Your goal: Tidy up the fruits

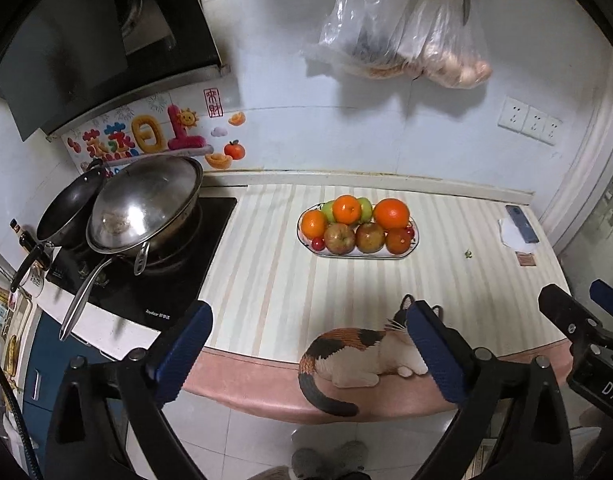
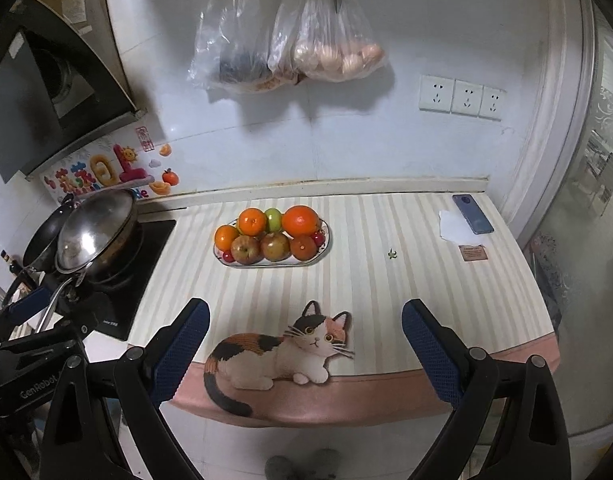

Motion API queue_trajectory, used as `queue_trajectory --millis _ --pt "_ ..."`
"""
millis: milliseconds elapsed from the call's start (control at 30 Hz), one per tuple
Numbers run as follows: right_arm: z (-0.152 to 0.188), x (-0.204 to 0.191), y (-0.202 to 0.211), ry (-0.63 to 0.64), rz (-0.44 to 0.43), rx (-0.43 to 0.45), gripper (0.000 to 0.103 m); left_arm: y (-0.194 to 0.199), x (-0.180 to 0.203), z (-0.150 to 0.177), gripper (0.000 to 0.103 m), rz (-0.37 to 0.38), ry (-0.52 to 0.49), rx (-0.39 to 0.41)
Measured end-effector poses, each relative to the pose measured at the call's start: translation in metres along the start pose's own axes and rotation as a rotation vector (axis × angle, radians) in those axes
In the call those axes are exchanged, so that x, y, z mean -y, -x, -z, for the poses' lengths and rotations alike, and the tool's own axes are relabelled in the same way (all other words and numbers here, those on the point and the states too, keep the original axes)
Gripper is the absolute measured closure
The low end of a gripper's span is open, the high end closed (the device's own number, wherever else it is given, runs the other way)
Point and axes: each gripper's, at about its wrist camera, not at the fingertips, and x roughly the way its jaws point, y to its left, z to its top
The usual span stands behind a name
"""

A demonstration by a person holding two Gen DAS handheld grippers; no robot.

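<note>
Left claw [image 1: 306, 350] — cat picture [image 1: 354, 356] half-hidden

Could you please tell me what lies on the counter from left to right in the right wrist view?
Wok → plate of fruit → small green scrap → phone.

A striped counter [image 2: 386, 300] carries an oval fruit plate [image 2: 234, 263], a phone [image 2: 472, 213] on white paper [image 2: 450, 229], a small brown card [image 2: 473, 251] and a cat-shaped mat [image 2: 282, 354] at its edge.
</note>
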Motion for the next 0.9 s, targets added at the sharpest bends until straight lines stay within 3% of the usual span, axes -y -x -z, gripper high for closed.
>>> queue_trajectory --millis 333,900 --pt "-0.013 -0.008 -0.056 -0.002 0.003 -0.065 0.004 -0.039 -0.003 -0.015 0.003 -0.015 -0.009 -0.044" --pt "-0.013 -0.011 -0.071 0.008 0.001 -0.095 0.004 -0.05 0.001 -0.018 0.003 0.005 -0.006 -0.067"
